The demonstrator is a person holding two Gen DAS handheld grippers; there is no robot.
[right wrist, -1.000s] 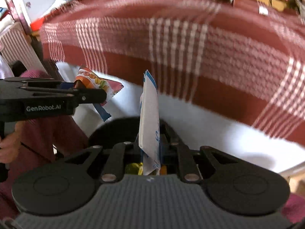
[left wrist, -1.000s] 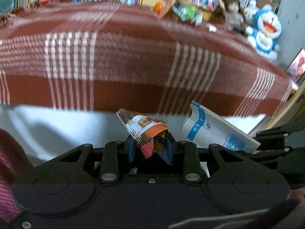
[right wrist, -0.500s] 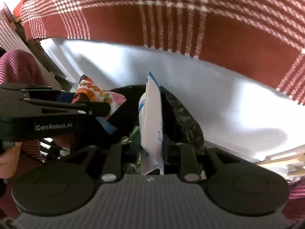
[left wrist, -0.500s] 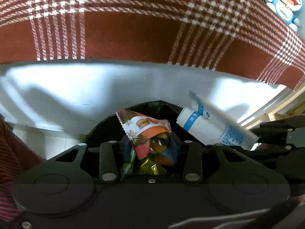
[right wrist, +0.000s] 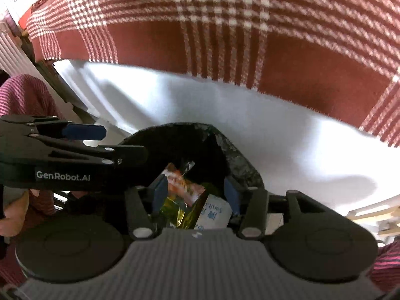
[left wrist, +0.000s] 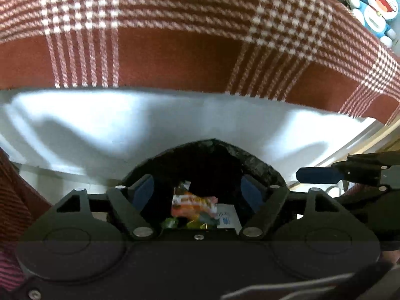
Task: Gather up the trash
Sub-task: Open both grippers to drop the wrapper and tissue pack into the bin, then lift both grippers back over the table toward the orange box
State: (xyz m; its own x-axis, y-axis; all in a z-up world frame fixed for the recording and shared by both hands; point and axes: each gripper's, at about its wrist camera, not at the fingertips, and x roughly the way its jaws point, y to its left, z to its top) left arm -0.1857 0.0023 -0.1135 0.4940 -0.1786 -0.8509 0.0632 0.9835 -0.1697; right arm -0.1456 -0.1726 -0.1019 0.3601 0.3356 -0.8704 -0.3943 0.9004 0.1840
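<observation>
Lying in the bin (right wrist: 232, 155): orange wrapper (right wrist: 183, 183), seemingly white sachet (right wrist: 215, 212).

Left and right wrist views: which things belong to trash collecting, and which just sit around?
Job:
bin
snack wrapper
white packet
left gripper, open
right gripper, open

Around:
plaid cloth
white sheet
blue plush
</observation>
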